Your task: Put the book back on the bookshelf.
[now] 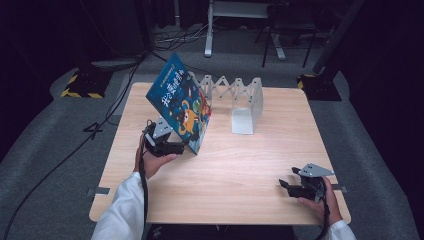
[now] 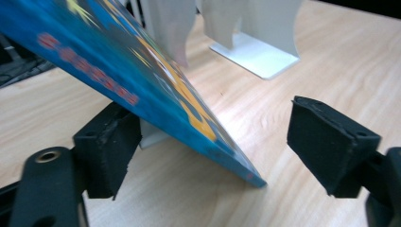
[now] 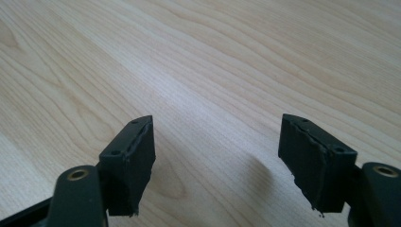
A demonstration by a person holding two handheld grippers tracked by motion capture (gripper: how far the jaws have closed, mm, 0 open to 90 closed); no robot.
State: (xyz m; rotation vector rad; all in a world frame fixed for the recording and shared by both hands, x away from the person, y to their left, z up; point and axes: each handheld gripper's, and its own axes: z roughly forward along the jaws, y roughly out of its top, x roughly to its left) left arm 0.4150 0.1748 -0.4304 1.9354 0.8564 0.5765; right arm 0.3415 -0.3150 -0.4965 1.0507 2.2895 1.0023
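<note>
A light wooden table (image 1: pixel 240 165) carries a white expandable bookend rack (image 1: pixel 243 102).

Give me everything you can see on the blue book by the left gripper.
The blue picture book is a thin volume with a glossy cover showing cartoon figures and white characters. It stands tilted, its lower corner on the wooden table, its top leaning toward the white bookend rack. The left gripper sits at its lower edge with jaws spread wide; one pad is close under the cover, contact unclear.
</note>
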